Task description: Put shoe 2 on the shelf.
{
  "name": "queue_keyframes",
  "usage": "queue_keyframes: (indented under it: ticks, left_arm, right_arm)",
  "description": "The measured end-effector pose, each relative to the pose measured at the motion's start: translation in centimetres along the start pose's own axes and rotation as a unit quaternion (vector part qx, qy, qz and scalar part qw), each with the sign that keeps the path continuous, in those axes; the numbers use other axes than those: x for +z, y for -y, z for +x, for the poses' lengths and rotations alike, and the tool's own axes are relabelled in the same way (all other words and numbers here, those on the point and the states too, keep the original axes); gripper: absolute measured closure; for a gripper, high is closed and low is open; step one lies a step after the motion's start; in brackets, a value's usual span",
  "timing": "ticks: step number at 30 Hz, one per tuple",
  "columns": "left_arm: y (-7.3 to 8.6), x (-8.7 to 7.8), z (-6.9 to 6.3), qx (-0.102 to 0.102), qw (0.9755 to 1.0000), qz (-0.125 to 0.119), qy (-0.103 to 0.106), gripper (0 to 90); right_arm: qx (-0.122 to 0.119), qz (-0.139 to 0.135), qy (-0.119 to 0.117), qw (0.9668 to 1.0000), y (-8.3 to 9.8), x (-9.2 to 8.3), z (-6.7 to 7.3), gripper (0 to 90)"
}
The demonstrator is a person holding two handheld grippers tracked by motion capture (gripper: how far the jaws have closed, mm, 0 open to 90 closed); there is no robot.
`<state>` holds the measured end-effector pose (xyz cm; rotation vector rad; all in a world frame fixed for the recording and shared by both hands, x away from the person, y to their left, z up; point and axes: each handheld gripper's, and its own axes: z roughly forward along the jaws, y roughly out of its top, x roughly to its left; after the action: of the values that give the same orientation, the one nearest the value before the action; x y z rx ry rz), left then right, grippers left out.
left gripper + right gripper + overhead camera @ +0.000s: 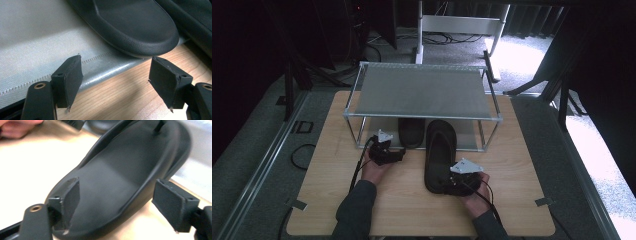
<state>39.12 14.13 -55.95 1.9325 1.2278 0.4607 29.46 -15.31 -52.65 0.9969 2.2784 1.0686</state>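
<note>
R hand-held gripper (120, 207) is sitting wide around flip-flop (439, 155) heel, L hand-held gripper (113, 82) wide, empty; closing off-centre risks it slipping w/ rim flexing.

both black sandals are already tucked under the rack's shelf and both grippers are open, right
Not quite. One sandal is under the rack, but the other sandal lies mostly out on the table, at the right gripper, as the high view shows. Both grippers are open.
</note>
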Motion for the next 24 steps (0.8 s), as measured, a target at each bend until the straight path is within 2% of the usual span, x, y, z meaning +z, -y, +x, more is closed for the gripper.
queue_keyframes:
  ticks: [3, 9, 13, 16, 20, 24]
  left_arm:
    - [0.0, 0.0, 0.0, -0.001, 1.0000, -0.001, 0.001, 27.5]
    - [0.0, 0.0, 0.0, -0.001, 1.0000, -0.001, 0.001, 27.5]
    - [0.0, 0.0, 0.0, -0.002, 1.0000, -0.002, 0.001, 27.5]
    - [0.0, 0.0, 0.0, -0.002, 1.0000, -0.002, 0.001, 27.5]
    - [0.0, 0.0, 0.0, -0.002, 1.0000, -0.001, 0.000, 27.5]
    - [0.0, 0.0, 0.0, -0.001, 1.0000, -0.001, -0.001, 27.6]
  right_arm:
    - [0.004, 0.008, -0.006, 0.9999, 0.7, -0.3, 0.9, 18.0]
    - [0.006, 0.019, -0.001, 0.9998, 1.8, -0.4, 2.0, 14.6]
    - [-0.002, 0.034, -0.005, 0.9994, 2.5, 0.0, 2.6, 13.9]
    - [0.002, 0.033, -0.006, 0.9994, 2.5, 0.1, 2.8, 13.8]
    - [-0.007, 0.048, -0.006, 0.9988, 2.8, 0.5, 3.0, 12.2]
    - [-0.007, 0.046, -0.007, 0.9989, 2.9, 0.6, 2.9, 11.5]
